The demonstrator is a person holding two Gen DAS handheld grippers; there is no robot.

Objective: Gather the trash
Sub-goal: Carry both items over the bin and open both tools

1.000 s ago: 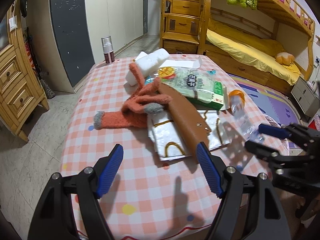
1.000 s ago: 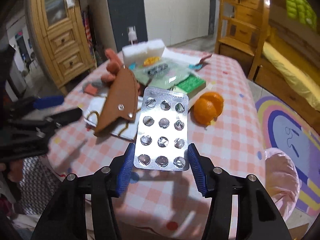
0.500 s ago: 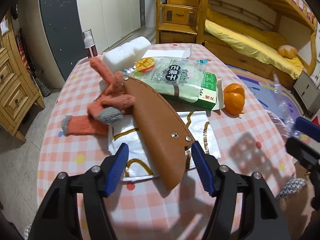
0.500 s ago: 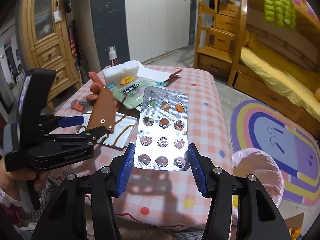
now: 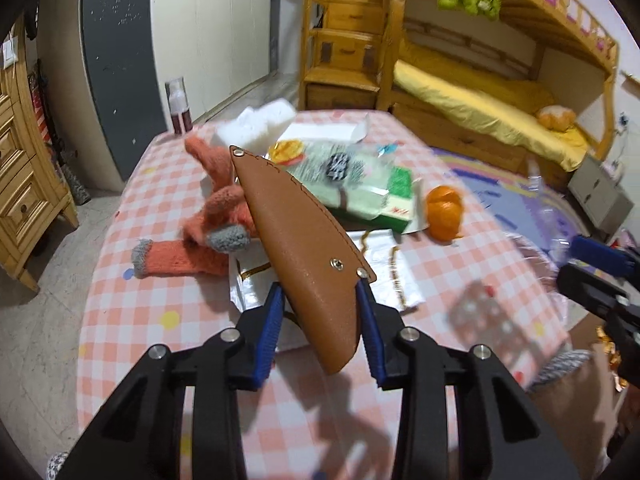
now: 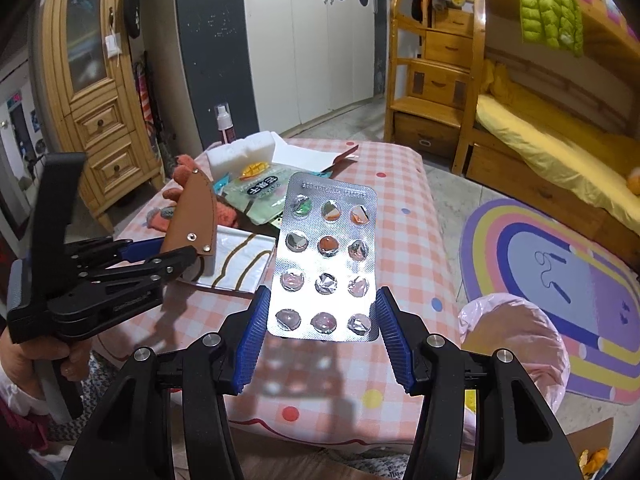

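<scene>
Bedroom, checked table (image 5: 192, 360) strewn with clutter. Left gripper (image 5: 320, 320) closing around brown leather sheath (image 5: 304, 248); right gripper (image 6: 322, 324) pinching spent blister pack (image 6: 326, 260) above table. Next, probably: carry pack right to pink bag (image 6: 516, 340), release.

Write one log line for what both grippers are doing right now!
left gripper: closing around brown leather sheath | right gripper: holding empty pill blister pack | pink trash bag: beside table
</scene>
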